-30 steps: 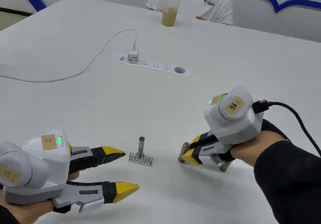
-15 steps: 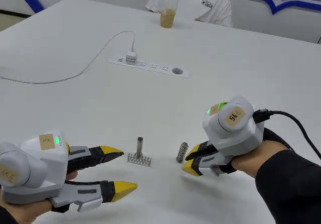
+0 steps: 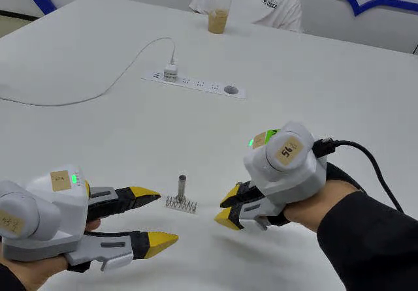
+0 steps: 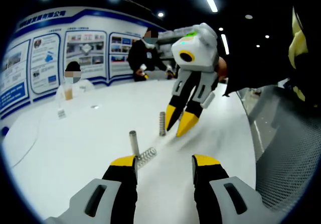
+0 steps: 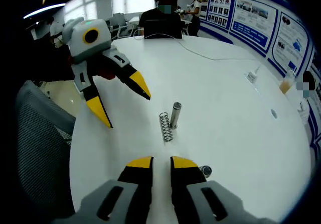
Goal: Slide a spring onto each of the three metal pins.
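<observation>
- Fingers on your left gripper (image 3: 152, 217) are spread wide with nothing between the yellow tips. It sits at the near left of the white tabletop (image 3: 313, 76) and points in toward the middle.
- Your right gripper (image 3: 227, 205) has its fingers drawn close together with a narrow gap left between them. They aren't pinching anything (its own view has bare table in that gap). It's tipped down toward the table, yellow tips facing your left gripper.
- Between the two grippers, a short silver metal pin (image 3: 181, 186) stands upright on the table, a bit nearer the left gripper's upper finger than the right gripper.
- A small silver coil spring (image 3: 181, 204) lies flat on its side right at the foot of that pin, on the side toward you. I can't tell whether it actually touches the pin's base.
- A second coil spring (image 4: 162, 123) stands upright just beside your right gripper's tips in the left gripper view. In the right gripper view it's the little round end just beside the right-hand jaw (honestly can't tell if there's a pin inside it).
- Further back there's a long white power strip (image 3: 196, 84) with a white plug (image 3: 170, 74) in its left end and a thin white cable (image 3: 98, 97) curling off to the left.
- At the far edge, a clear plastic cup (image 3: 219, 7) of brown drink stands in front of a person (image 3: 261, 0) in a white shirt.
</observation>
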Demonstrator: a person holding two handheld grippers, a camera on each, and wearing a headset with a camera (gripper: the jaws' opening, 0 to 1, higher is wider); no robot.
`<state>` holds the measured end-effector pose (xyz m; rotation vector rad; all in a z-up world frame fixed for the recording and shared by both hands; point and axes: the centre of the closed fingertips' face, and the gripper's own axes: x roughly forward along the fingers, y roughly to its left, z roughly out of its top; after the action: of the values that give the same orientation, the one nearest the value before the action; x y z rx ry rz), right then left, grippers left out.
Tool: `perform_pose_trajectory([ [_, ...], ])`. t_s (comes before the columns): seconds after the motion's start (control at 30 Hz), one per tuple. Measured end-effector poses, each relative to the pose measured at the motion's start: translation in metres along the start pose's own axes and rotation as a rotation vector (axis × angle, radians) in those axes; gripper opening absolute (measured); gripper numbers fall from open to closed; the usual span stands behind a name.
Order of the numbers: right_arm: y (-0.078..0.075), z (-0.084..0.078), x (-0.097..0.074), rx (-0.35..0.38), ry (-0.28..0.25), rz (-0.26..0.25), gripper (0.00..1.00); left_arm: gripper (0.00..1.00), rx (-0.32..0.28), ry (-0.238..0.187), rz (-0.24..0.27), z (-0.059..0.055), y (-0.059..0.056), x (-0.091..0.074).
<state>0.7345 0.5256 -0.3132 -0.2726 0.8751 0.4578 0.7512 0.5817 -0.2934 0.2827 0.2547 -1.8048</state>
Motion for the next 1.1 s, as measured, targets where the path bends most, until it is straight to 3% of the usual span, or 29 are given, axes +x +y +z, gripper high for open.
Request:
perform_pose_trajectory([
  [0.23, -0.003, 0.012, 0.014, -0.021, -0.013, 0.005, 0.15, 0.44, -0.001, 0.005, 0.0, -0.001, 0.0, -0.001],
  [0.63, -0.011, 0.018, 0.033, -0.027, -0.015, 0.004, 0.14, 0.44, -0.004, 0.009, 0.0, -0.003, 0.001, 0.0],
  [1.1, -0.007, 0.009, 0.051, -0.037, 0.024, 0.025, 0.13, 0.43, -0.005, 0.012, -0.001, -0.006, 0.004, -0.002],
])
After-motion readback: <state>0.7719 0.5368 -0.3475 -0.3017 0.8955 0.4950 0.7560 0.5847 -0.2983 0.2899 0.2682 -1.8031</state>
